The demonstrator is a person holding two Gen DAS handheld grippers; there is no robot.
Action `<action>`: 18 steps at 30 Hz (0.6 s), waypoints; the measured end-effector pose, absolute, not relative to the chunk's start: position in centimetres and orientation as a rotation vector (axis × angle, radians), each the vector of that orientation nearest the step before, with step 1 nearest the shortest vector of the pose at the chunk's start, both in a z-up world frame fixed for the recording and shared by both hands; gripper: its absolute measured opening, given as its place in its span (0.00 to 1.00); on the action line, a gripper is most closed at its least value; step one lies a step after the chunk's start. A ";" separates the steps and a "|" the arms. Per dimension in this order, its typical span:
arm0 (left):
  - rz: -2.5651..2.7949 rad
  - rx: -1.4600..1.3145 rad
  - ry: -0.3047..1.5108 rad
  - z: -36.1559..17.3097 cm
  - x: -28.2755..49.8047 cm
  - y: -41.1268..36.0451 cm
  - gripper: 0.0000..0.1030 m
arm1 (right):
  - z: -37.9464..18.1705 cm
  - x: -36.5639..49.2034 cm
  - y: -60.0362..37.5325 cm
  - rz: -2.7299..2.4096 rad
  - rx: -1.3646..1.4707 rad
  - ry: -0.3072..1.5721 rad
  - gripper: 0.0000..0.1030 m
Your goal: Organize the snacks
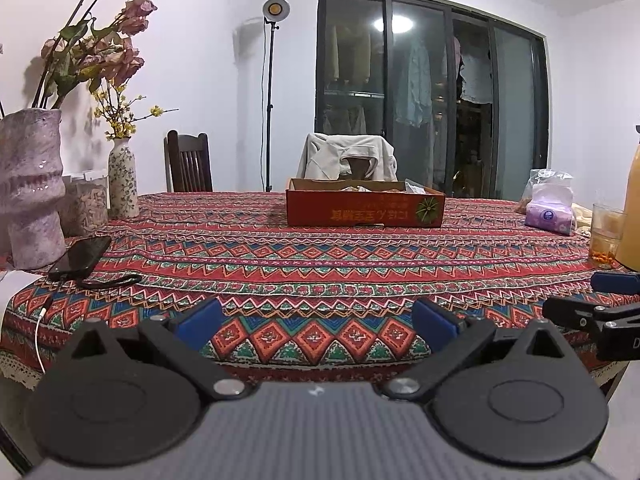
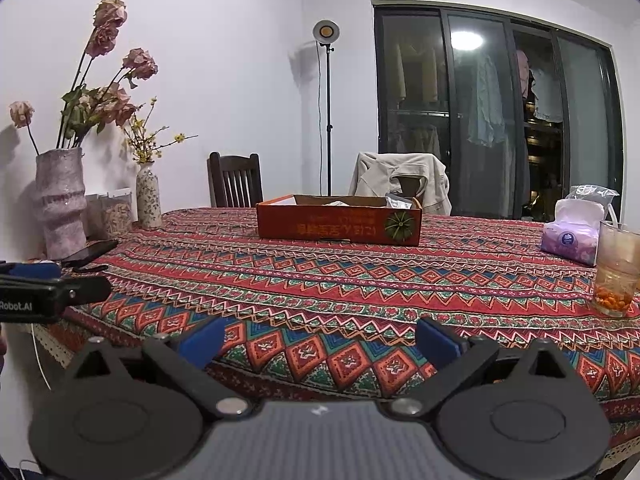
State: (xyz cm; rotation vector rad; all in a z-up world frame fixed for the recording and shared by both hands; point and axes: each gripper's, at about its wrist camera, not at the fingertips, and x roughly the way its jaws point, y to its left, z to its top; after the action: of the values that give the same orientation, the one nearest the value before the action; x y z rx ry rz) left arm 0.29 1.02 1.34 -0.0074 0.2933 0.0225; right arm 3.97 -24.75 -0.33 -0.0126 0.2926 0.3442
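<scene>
Plainly, the red cardboard box (image 1: 365, 203) holding the snacks sits far across the bench (image 1: 320, 264), straight ahead of both grippers and well apart from either. Its long side runs left to right, square-on to them. The left gripper (image 1: 318, 322) is released, jaws wide with nothing between them, hovering at the near edge; the right gripper (image 2: 320, 340) is just the same, empty and spread. Neither looks clearly nearer, though the box lies closer to dead centre for the left one, and a touch left of centre for the right.

The right wrist view shows a silvery wrapper (image 2: 398, 201) poking above the box's far right corner and the glass (image 2: 616, 268) whole; the left wrist view crops that glass but shows the phone (image 1: 82, 254) whole.
</scene>
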 end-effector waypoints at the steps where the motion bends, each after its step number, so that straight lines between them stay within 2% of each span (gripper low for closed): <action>1: 0.022 -0.007 0.293 1.4 0.3 1.1 1.00 | -0.3 4.0 -24.7 0.343 -0.013 0.292 0.99; 18: 0.019 -0.006 0.291 1.4 0.3 1.0 1.00 | -0.5 4.0 -25.0 0.341 -0.014 0.291 0.99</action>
State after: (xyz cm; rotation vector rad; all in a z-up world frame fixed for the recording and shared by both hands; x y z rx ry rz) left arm 0.30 0.99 1.38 -0.0056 0.2909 0.0190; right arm 3.99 -25.02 -0.45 -0.0142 0.2907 0.3409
